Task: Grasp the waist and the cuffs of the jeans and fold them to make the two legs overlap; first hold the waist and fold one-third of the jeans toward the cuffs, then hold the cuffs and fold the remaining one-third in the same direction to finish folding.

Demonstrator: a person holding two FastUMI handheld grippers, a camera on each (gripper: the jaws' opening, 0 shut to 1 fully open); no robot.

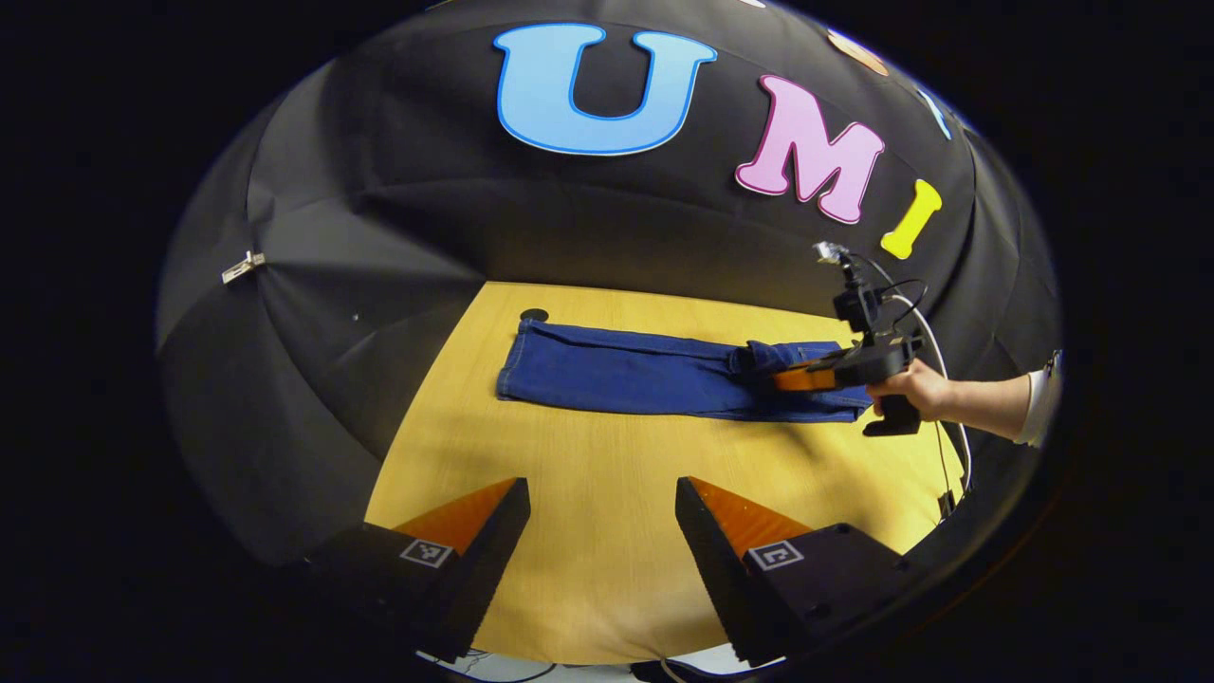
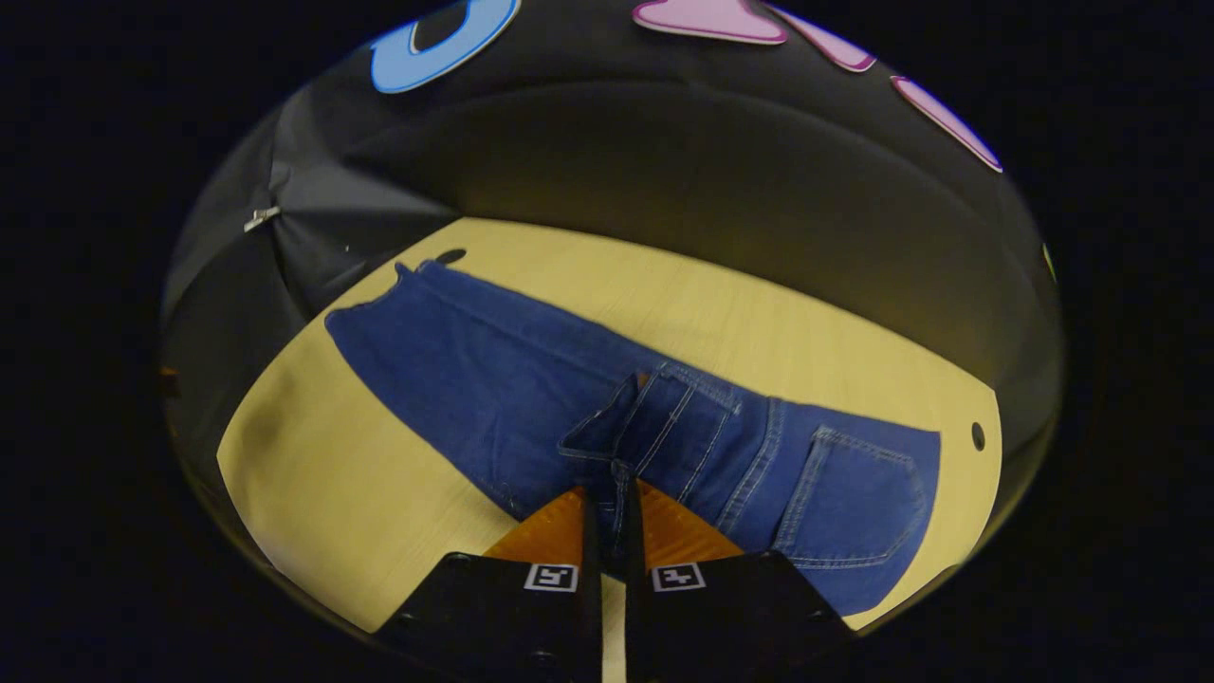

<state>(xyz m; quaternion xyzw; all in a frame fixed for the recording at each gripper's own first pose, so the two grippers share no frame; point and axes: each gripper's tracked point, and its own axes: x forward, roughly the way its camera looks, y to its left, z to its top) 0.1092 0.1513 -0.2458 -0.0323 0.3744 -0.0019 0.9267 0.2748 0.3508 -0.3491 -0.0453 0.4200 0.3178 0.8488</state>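
Note:
Blue jeans (image 1: 626, 375) lie lengthwise on the yellow wooden table (image 1: 588, 560), legs overlapped, cuffs (image 1: 512, 365) at the left. In the left gripper view the right gripper (image 1: 780, 378), held by a hand (image 1: 915, 389), sits at the waist end. My left gripper (image 1: 602, 498) stands open above bare table, well short of the jeans. In the right gripper view the right gripper (image 2: 607, 493) is shut on a pinch of the waist (image 2: 664, 417), which is raised and turned over toward the cuffs (image 2: 379, 304). A back pocket (image 2: 858, 493) faces up on the right.
The black cloth wall rings the table closely on the far and left sides. A small dark hole (image 1: 534, 314) marks the table by the cuffs, another hole (image 2: 978, 435) lies near the waist end. A cable (image 1: 948, 379) trails from the right gripper.

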